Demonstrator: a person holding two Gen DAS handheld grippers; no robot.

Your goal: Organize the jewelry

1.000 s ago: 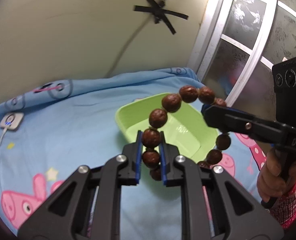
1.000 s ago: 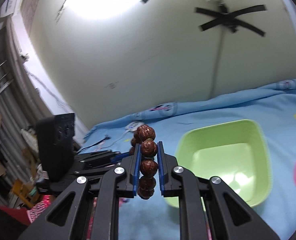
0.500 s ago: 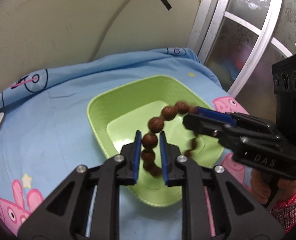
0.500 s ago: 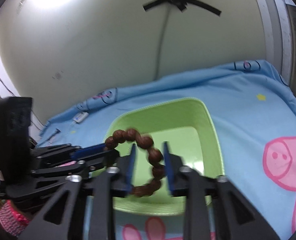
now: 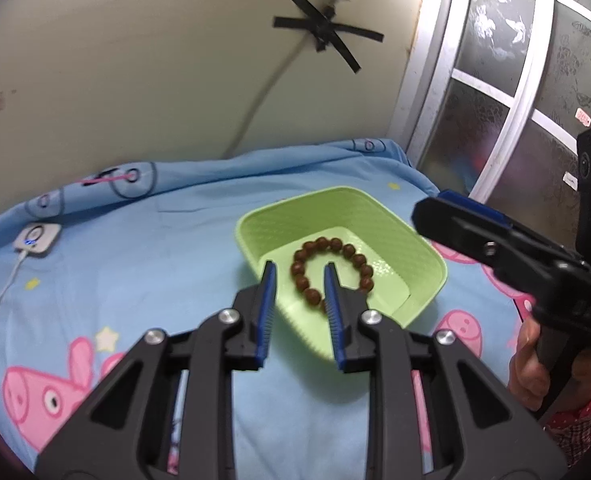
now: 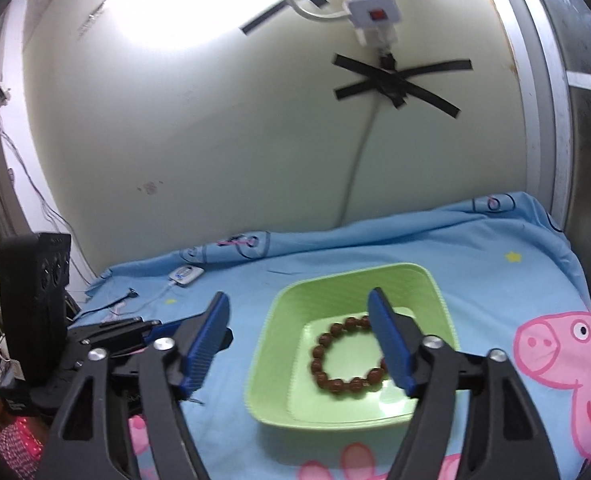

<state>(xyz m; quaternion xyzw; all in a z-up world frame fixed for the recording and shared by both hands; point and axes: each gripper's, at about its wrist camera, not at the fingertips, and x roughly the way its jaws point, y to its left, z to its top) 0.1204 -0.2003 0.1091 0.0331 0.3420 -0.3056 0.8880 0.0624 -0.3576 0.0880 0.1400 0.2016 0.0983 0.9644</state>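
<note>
The brown wooden bead bracelet (image 5: 331,270) lies flat in the shallow green plastic tray (image 5: 431,256), at twelve o'clock from the left gripper (image 5: 298,286). Both jaws have just been opening, empty; the right gripper (image 6: 300,334) gapes wider.

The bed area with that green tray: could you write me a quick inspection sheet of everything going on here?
Surface: blue cartoon-pig bedsheet, a little rumpled along the wall.
Job's things: brown bead bracelet lies flat inside the green tray.
Clutter: nothing seen.
Grippers: left gripper open, jaws just opened a little, holding nothing; right gripper open wide, jaws just opened, holding nothing.
Cables: white cord to a small charger on the sheet; wall cord under black tape.
Surroundings: cream wall, power strip, frosted glass door.
</note>
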